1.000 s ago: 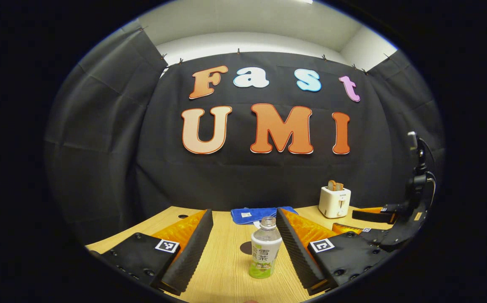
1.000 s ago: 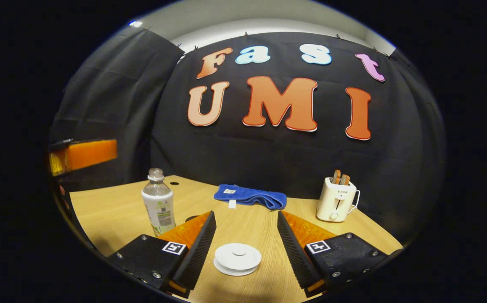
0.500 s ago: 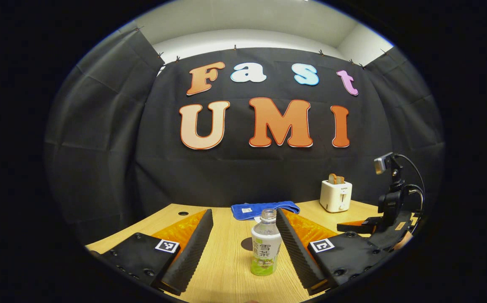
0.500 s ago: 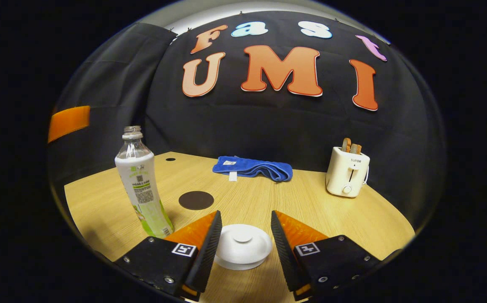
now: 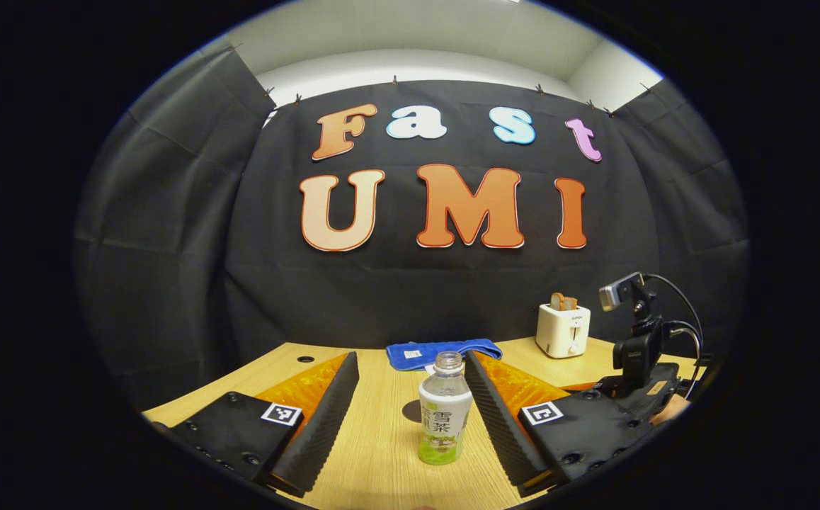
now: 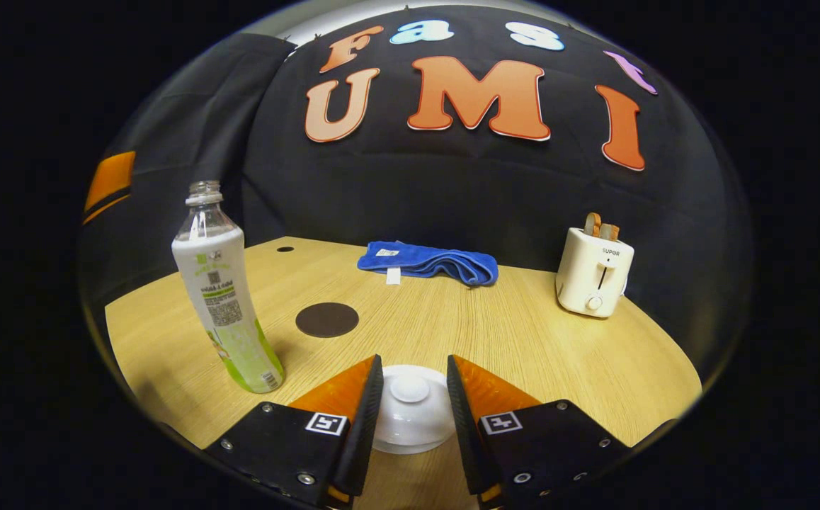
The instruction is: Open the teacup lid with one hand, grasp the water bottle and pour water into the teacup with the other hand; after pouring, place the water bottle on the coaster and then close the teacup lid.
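— Jaws first: how do they stand on each side?

— On the left gripper point(image 5: 410, 411) they are spread wide, with the clear plastic water bottle with a white and green label point(image 5: 444, 418) standing uncapped and upright between the fingers, touched by neither. On the right gripper point(image 6: 413, 414) they are drawn in narrow around the knob of the white round teacup lid point(image 6: 410, 411); whether they press on the knob or stand just off it, I cannot tell.

— Where does the bottle stand in the right gripper view?

— Well to the left on the light wooden counter point(image 6: 523, 340), bottle point(image 6: 222, 297) upright, with the dark round coaster point(image 6: 326, 319) lying bare just beside it, further back and to its right.

— Does the left gripper view add anything?

— It shows the other gripper low at the right edge, with a small camera on a stalk above it. The coaster point(image 5: 411, 411) peeks out as a dark patch behind the bottle.

— And further back?

— In both views a folded blue cloth point(image 6: 428, 261) lies by the wall, and a white toaster with two slices in it point(image 6: 594, 273) stands to its right.
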{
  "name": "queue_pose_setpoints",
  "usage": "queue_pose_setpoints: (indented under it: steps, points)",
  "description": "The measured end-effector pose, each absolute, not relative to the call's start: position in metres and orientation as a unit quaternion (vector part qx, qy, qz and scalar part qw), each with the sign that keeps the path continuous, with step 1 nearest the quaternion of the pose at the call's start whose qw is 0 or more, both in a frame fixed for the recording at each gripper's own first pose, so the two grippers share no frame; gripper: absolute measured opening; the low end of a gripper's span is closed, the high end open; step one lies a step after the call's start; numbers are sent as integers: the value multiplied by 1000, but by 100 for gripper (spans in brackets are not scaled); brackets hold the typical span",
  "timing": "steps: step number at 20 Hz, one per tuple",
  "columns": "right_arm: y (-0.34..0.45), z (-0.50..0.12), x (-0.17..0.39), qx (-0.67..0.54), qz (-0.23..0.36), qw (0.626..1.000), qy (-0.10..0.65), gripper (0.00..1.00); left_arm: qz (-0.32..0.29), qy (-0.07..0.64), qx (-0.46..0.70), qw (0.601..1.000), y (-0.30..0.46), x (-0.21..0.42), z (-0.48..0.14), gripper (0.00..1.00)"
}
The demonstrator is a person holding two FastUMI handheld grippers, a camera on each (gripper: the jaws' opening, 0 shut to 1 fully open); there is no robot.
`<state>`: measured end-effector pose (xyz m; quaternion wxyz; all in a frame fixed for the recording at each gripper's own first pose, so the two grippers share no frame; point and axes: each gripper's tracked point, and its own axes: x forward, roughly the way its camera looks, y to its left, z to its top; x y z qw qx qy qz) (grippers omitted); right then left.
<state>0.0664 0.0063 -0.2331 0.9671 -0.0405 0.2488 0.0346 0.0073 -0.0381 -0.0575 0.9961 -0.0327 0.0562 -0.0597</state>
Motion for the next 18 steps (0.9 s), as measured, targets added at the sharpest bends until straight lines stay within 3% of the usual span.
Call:
queue_pose_setpoints:
  steps: [3,9,18]
  points:
    - [8,-234,68,-47,38,966,250,40,-58,59,-31,996,-36,9,-60,96]
    - [7,-234,68,-42,43,966,250,20,-73,68,-35,994,-47,9,-69,95]
    - [0,-188,63,-12,41,979,200,22,-122,100,-60,986,-84,12,-103,97]
